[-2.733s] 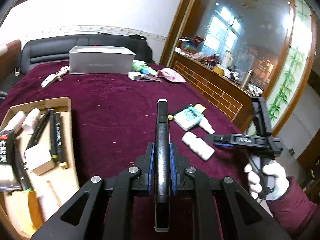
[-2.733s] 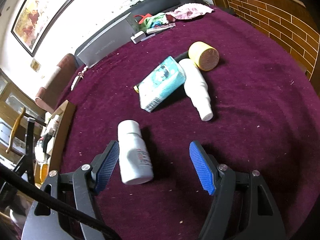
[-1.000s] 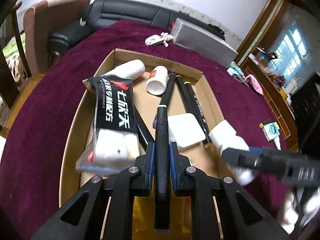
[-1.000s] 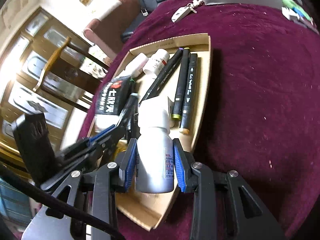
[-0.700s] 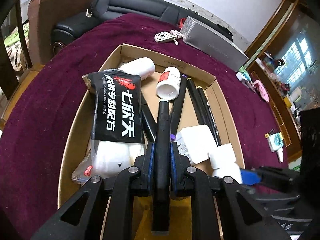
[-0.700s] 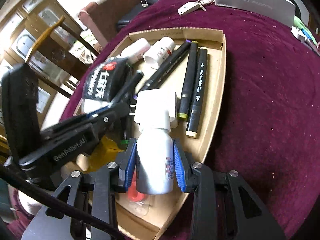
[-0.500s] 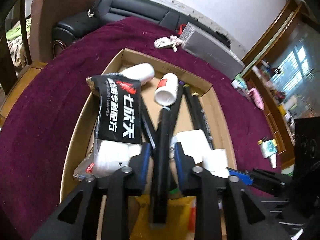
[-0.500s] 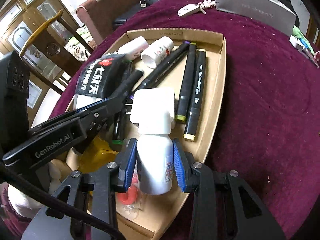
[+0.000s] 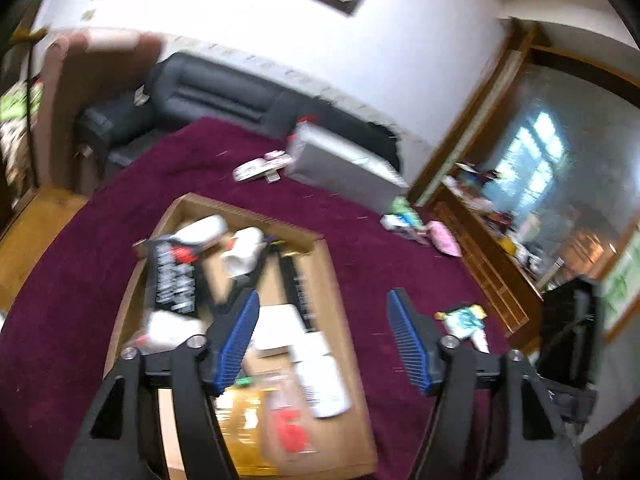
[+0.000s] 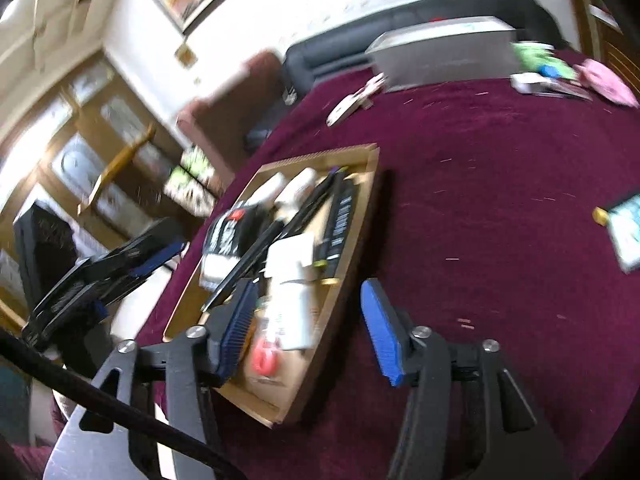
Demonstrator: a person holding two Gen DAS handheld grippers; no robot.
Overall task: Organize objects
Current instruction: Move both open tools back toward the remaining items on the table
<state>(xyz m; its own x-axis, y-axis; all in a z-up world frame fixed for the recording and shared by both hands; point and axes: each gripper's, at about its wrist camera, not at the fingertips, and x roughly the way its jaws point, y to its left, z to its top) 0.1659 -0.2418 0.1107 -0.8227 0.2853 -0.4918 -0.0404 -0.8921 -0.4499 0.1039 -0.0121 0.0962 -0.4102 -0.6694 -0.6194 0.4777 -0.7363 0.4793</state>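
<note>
A cardboard tray (image 9: pixel 328 264) (image 10: pixel 362 216) on the maroon tablecloth holds black markers (image 10: pixel 338 224), white bottles (image 9: pixel 244 252), a black snack packet (image 9: pixel 174 276) and a white charger block (image 9: pixel 280 326). The white bottle (image 10: pixel 290 312) that I carried lies in the tray's near end, and it also shows in the left wrist view (image 9: pixel 320 384). The black marker (image 10: pixel 260 256) lies slanted in the tray. My left gripper (image 9: pixel 322 340) is open and empty above the tray. My right gripper (image 10: pixel 310 326) is open and empty above the tray's near right edge. Both views are blurred.
A teal packet (image 9: pixel 464 318) (image 10: pixel 628 232) and a white bottle (image 9: pixel 480 340) lie on the cloth to the right. A grey box (image 9: pixel 344 168) (image 10: pixel 444 56), keys (image 9: pixel 260 168) and small items (image 9: pixel 424 232) sit at the back, before a black sofa (image 9: pixel 208 96).
Both grippers have opened: the left let go of the black marker and the right let go of the white bottle, both now in the tray. Both grippers have lifted and pulled back.
</note>
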